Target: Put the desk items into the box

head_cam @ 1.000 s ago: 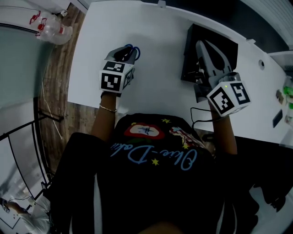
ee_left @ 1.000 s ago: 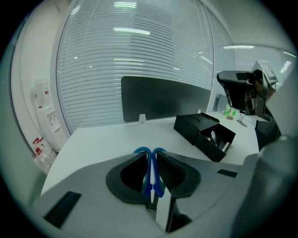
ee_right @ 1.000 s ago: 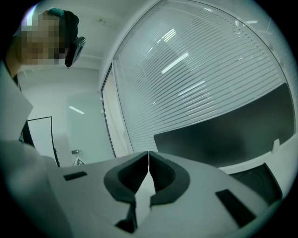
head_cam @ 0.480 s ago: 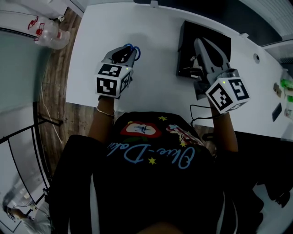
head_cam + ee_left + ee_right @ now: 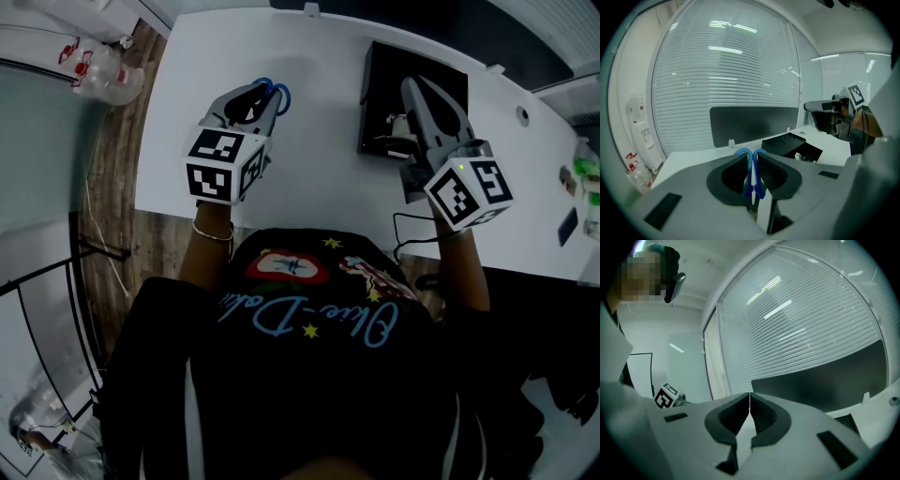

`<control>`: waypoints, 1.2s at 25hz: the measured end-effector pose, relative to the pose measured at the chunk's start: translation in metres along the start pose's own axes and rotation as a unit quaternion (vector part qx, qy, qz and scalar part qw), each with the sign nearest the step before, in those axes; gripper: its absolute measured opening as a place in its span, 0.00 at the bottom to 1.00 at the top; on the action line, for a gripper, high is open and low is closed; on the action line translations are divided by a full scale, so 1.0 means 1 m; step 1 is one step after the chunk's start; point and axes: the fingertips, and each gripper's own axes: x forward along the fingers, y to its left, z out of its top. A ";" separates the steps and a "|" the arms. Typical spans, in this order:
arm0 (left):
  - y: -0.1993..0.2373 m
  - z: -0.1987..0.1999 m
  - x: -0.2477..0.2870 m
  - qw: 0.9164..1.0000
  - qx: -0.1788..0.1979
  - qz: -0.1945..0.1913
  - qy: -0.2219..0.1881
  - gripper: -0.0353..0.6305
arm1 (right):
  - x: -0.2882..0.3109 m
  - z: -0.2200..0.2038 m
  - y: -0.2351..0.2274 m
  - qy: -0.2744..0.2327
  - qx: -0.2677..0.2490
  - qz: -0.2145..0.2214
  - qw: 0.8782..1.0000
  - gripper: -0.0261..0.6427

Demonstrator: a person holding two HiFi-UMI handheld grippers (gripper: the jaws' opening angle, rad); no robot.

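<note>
Blue-handled scissors (image 5: 273,95) (image 5: 753,174) are clamped between the jaws of my left gripper (image 5: 251,98) (image 5: 752,159), held above the white desk (image 5: 319,112) at its left part. The handle loops stick out past the fingertips. A black box (image 5: 386,89) (image 5: 787,144) stands open on the desk to the right, with a small white item inside. My right gripper (image 5: 429,97) (image 5: 749,401) hovers over the box, jaws shut with nothing between them.
A dark screen panel (image 5: 750,122) stands along the desk's far edge. A black cable (image 5: 405,234) runs by the near edge at the right. Small items (image 5: 586,187) lie at the far right. Plastic bottles (image 5: 103,61) rest on the floor at the left.
The left gripper with the scissors has lifted and moved slightly farther from me. The right gripper has stayed over the box.
</note>
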 end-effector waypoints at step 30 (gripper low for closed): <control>-0.041 0.066 -0.025 0.996 0.026 -0.038 -0.076 0.17 | -0.040 0.012 -0.025 0.009 -0.019 -0.007 1.000 0.06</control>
